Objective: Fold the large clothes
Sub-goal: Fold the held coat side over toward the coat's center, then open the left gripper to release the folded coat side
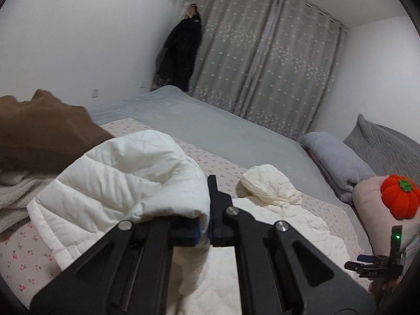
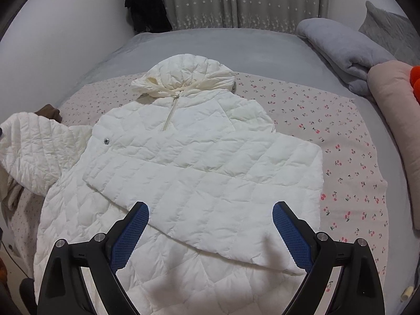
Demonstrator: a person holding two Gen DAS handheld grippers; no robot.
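Observation:
A white quilted hooded jacket (image 2: 199, 157) lies front up on the bed, hood (image 2: 183, 76) toward the curtain, one side folded across its front. My left gripper (image 1: 208, 225) is shut on the jacket's left sleeve (image 1: 126, 183), which it holds raised above the bed. From the right wrist view that lifted sleeve (image 2: 34, 147) bulges at the left edge. My right gripper (image 2: 210, 223) hovers open over the jacket's lower part, with nothing between its blue pads (image 2: 291, 236). It also shows at the left wrist view's lower right as the right gripper (image 1: 378, 262).
The jacket rests on a cherry-print sheet (image 2: 341, 152) over a grey bedspread (image 2: 210, 44). A brown garment (image 1: 44, 131) and beige cloth (image 1: 13, 197) pile at the left. A grey folded blanket (image 2: 341, 44), pink pillow (image 2: 393, 110) and red pumpkin plush (image 1: 400, 197) lie right.

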